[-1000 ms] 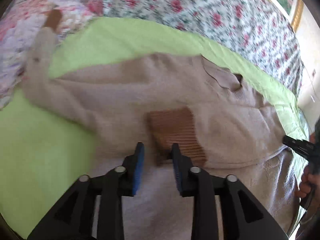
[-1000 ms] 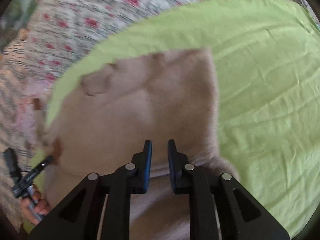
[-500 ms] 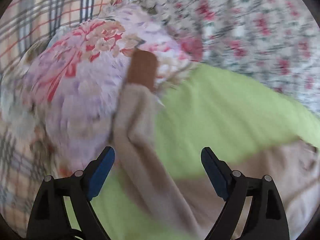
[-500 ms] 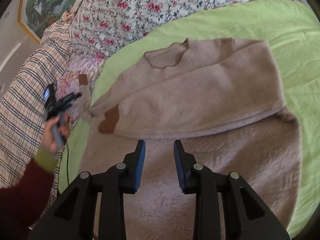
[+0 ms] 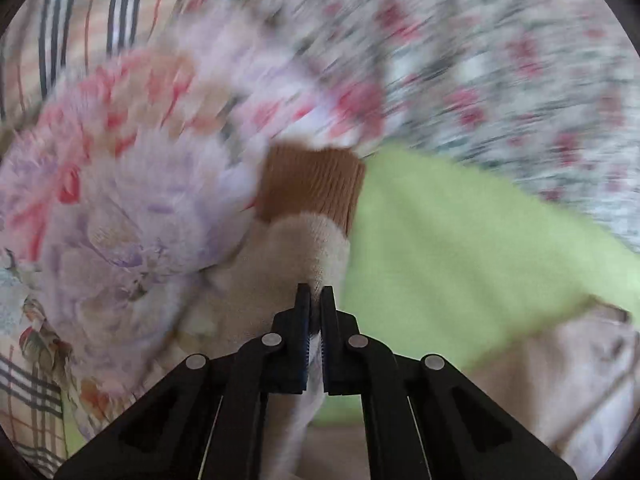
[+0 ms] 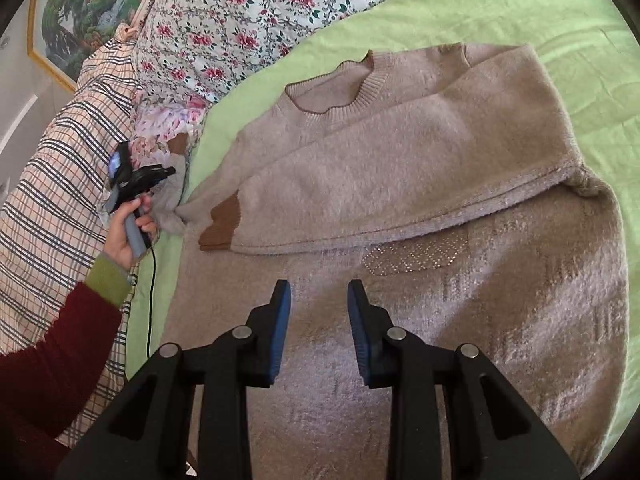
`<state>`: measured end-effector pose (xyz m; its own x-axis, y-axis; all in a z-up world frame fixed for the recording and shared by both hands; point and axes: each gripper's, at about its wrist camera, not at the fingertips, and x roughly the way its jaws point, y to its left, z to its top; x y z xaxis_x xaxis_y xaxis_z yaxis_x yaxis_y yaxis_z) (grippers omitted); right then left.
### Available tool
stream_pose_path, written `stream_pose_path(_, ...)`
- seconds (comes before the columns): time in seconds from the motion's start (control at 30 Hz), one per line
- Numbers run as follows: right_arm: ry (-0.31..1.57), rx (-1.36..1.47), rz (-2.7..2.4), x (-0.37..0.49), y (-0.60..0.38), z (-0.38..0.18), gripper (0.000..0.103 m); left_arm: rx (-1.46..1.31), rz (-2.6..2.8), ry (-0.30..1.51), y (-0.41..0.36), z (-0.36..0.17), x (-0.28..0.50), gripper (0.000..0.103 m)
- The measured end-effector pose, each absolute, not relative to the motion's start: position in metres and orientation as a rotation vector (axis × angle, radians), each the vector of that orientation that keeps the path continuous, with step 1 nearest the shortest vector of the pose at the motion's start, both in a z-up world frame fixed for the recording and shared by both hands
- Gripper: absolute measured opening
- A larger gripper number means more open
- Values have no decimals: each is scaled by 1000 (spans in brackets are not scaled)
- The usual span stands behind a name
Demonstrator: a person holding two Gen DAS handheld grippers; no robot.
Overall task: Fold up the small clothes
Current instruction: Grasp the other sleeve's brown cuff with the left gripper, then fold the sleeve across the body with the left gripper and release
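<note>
Mostly blurred bedding [image 5: 460, 60] behind sleeve [image 5: 296, 256]

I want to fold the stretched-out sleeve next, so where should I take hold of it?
Grip the beige sleeve just below its brown ribbed cuff, coming from the body side along its length; the left tongs are pinched there already.

The right gripper [image 6: 316, 300] hovered with jaws apart over the beige sweater [image 6: 400, 184], which lay on the green sheet [image 6: 500, 8], one sleeve folded across its chest. At nine o'clock a hand [image 6: 128, 228] held the left gripper [image 6: 170, 171] at the other sleeve's [image 6: 172, 208] brown cuff [image 6: 179, 145].
</note>
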<state>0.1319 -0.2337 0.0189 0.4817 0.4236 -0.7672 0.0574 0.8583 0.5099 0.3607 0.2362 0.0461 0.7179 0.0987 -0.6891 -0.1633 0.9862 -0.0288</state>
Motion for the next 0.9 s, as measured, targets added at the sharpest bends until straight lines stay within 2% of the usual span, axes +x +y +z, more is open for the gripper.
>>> stream_pose_path(0.23,1015,544,229,123,-237,21,31,-101,-176,615,126,85,287,0)
stream_pose_path(0.33,1009,540,209,118,-244,24,31,-59,-261,614,78,78,284,0)
stream_pose_path(0.47,993,552,194,110,-256,32,31,-13,-282,697,49,55,296,1)
stream_pose_path(0.53,987,553,185,107,-262,34,31,35,-296,745,50,42,300,13)
stream_pose_path(0.6,992,564,170,107,-266,31,31,120,-284,795,50,30,300,80)
stream_pose_path(0.63,998,574,171,108,-267,28,31,170,-250,789,53,23,300,89)
stream_pose_path(0.83,1036,593,212,114,-253,13,31,280,-126,902,81,-27,319,91)
stream_pose_path(0.87,1041,588,222,115,-249,12,31,288,-122,923,83,-35,323,88)
stream_pose_path(0.9,1044,587,227,116,-247,12,31,286,-131,934,84,-40,326,79)
